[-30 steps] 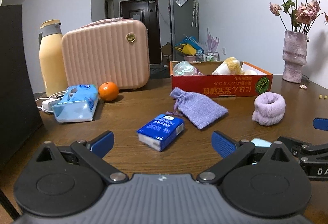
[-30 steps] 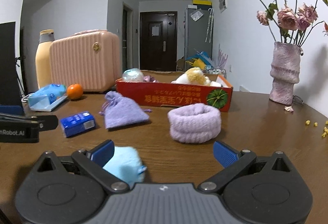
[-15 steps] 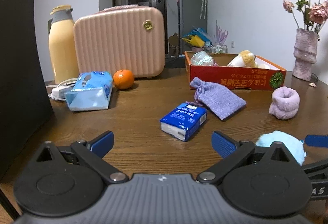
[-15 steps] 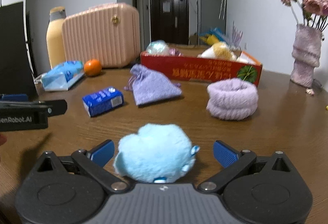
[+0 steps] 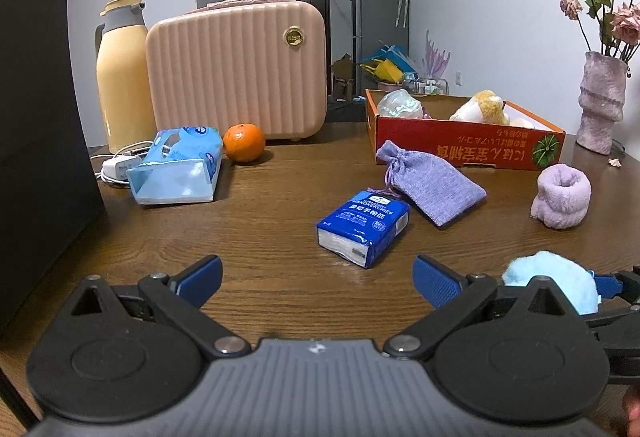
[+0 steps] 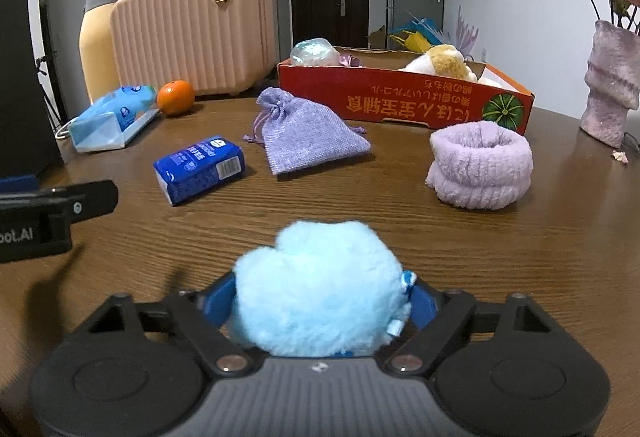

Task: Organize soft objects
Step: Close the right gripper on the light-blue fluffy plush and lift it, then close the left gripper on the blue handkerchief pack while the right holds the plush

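My right gripper [image 6: 320, 301] is shut on a fluffy light-blue plush ball [image 6: 320, 287], which also shows at the right of the left wrist view [image 5: 554, 283]. My left gripper [image 5: 316, 279] is open and empty above the table, just short of a blue tissue pack [image 5: 364, 227]. A purple drawstring pouch [image 6: 310, 135] and a purple fuzzy band [image 6: 482, 163] lie on the table. A red cardboard box [image 6: 404, 99] behind them holds a plush toy [image 6: 442, 63] and a pale wrapped bundle [image 6: 314, 53].
A pink case [image 5: 236, 67], a yellow thermos [image 5: 120, 75], an orange [image 5: 244, 143] and a light-blue tissue bag [image 5: 178, 167] stand at the back left. A black panel [image 5: 36, 125] is on the left. A vase with dried roses [image 5: 602, 101] is at the right.
My right gripper moved over the blue plush ball and closed on it. The left gripper stayed open and shifted its view a little to the left.
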A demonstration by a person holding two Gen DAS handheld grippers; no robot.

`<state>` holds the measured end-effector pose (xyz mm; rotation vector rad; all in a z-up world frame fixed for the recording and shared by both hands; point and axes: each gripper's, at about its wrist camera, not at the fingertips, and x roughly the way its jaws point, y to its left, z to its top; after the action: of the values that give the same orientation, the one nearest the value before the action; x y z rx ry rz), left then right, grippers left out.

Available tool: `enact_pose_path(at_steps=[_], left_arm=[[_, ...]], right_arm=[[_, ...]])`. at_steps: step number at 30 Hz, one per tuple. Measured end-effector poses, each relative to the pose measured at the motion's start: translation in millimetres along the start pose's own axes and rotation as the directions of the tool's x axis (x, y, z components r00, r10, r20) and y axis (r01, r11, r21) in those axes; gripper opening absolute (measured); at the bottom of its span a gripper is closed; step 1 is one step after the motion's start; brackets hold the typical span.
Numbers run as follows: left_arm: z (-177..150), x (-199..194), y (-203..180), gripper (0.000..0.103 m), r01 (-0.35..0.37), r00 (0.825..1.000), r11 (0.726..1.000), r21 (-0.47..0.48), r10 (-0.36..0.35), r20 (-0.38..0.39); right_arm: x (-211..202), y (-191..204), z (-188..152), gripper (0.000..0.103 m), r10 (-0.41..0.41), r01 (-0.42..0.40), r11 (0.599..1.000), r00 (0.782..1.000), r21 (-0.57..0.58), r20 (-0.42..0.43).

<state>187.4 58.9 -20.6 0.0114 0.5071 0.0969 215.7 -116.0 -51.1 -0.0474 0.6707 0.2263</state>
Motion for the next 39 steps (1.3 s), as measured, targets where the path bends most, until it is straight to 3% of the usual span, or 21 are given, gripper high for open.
enact_pose_path(at_steps=[19, 29, 39], left_arm=[[2.5, 23.1, 0.1, 0.103, -0.001, 0.999, 1.0, -0.008, 0.001, -0.037], [15.2, 58.6, -11.4, 0.103, -0.014, 0.999, 0.999, 0.03, 0.016, -0.04], [26.6, 99.8, -22.1, 0.103, 0.025, 0.995, 0.998, 0.063, -0.018, -0.101]], right_arm=[[-9.0, -26.1, 10.3, 0.077, -0.005, -0.002, 0.998, 0.994, 0.059, 0.113], [-0.8, -60.2, 20.9, 0.078, -0.061, 0.046, 0.994, 0.985, 0.101, 0.159], [9.5, -96.4, 33.3, 0.078, -0.119, 0.094, 0.987, 0.972, 0.131, 0.202]])
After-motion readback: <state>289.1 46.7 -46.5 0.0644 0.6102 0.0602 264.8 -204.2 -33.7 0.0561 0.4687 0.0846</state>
